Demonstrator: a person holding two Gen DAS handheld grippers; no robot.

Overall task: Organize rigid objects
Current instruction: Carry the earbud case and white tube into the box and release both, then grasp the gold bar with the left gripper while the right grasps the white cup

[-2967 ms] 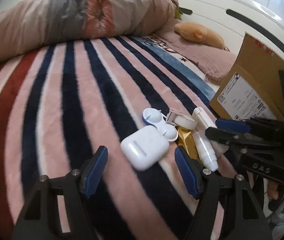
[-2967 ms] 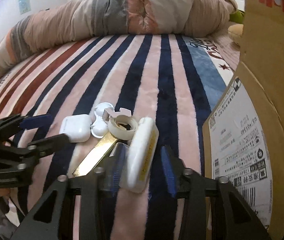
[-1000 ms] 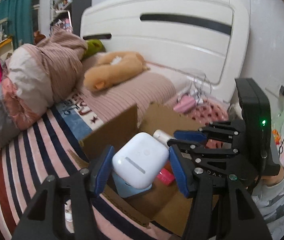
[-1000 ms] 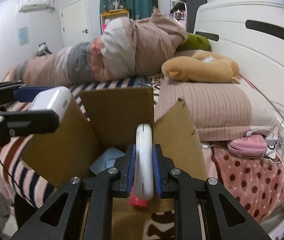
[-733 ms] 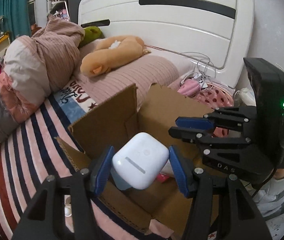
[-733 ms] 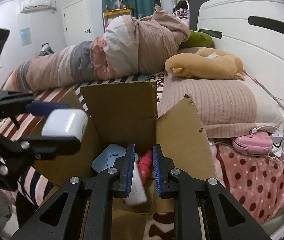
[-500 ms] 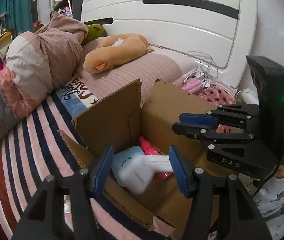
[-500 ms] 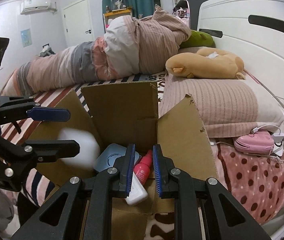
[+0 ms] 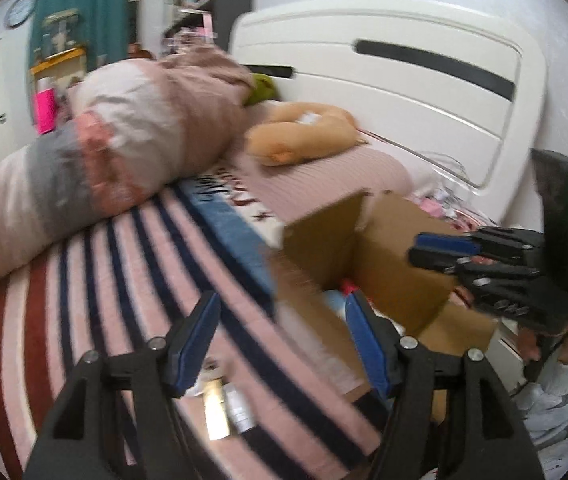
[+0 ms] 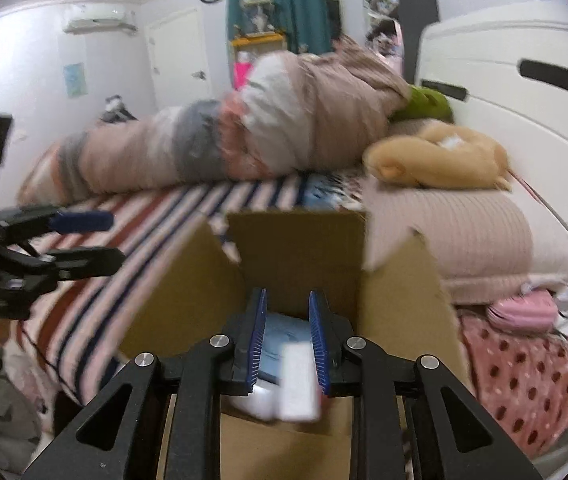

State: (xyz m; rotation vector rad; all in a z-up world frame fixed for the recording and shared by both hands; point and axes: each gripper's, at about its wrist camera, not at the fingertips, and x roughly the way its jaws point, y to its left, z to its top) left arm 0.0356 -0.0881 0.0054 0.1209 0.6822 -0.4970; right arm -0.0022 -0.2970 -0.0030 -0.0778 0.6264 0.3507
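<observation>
An open cardboard box (image 10: 296, 248) stands on the striped bed; it also shows in the left wrist view (image 9: 396, 256). Inside lie a white bottle (image 10: 298, 380), a white earbud case (image 10: 256, 398) and a light blue item (image 10: 284, 334). My right gripper (image 10: 286, 340) is open and empty above the box. My left gripper (image 9: 280, 340) is open and empty over the bed, left of the box. A gold stick (image 9: 216, 412) and a small tube (image 9: 240, 404) lie on the blanket below it.
A rolled duvet (image 9: 104, 152) lies along the far side of the bed. A tan plush (image 10: 440, 160) rests on the pink pillow by the white headboard (image 9: 404, 80). A pink pouch (image 10: 524, 308) and cables lie right of the box.
The earbud case and the bottle have dropped into the box. My left gripper has swung left away from the box toward the bed. My right gripper's jaws have opened a little wider.
</observation>
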